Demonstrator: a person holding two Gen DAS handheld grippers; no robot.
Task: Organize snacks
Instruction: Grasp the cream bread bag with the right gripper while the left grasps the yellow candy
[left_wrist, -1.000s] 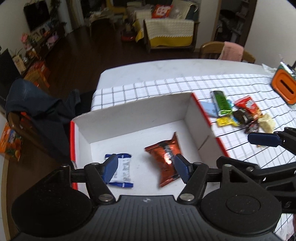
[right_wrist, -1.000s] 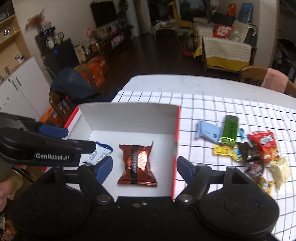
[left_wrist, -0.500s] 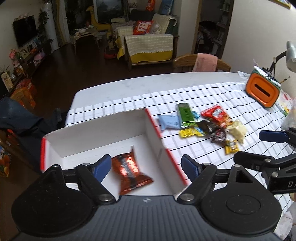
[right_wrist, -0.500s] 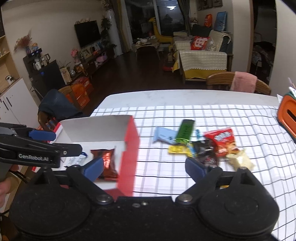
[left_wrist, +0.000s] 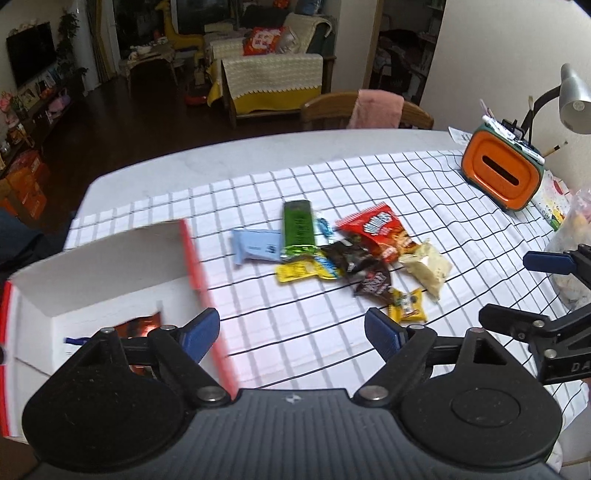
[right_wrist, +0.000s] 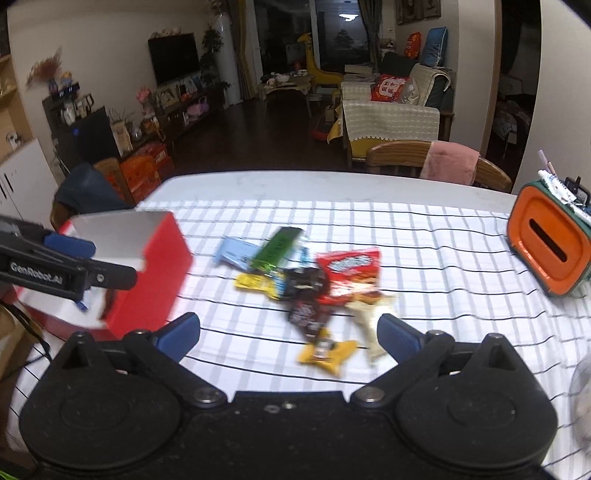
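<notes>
Left gripper (left_wrist: 291, 328): blue-tipped fingers spread wide and holding nothing, over the checked tablecloth (left_wrist: 424, 192) beside the box
Right gripper (right_wrist: 288, 330): fingers spread wide and empty, low over the near edge of the snack pile
Box (left_wrist: 110, 258): white inside, red outside, at the left of the table; an orange-brown foil packet (left_wrist: 142, 325) lies inside, partly hidden behind the left gripper's finger
Snack pile: loose on the cloth, right of the box and apart from it
Green bar (left_wrist: 298, 227): far side of the pile, its near end overlapping a pale blue packet (left_wrist: 256, 249) to its left
Red bag (left_wrist: 376, 230): right of the green bar, touching a dark wrapper (left_wrist: 349, 256)
Yellow packet (left_wrist: 303, 269): in front of the green bar
Cream packet (left_wrist: 426, 267): right edge of the pile
Small yellow packet (left_wrist: 408, 306): nearest the grippers, just beside a dark brown wrapper (left_wrist: 373, 282)
Orange holder (left_wrist: 502, 175): far right of the table, well apart from the snacks, with pens in it
</notes>
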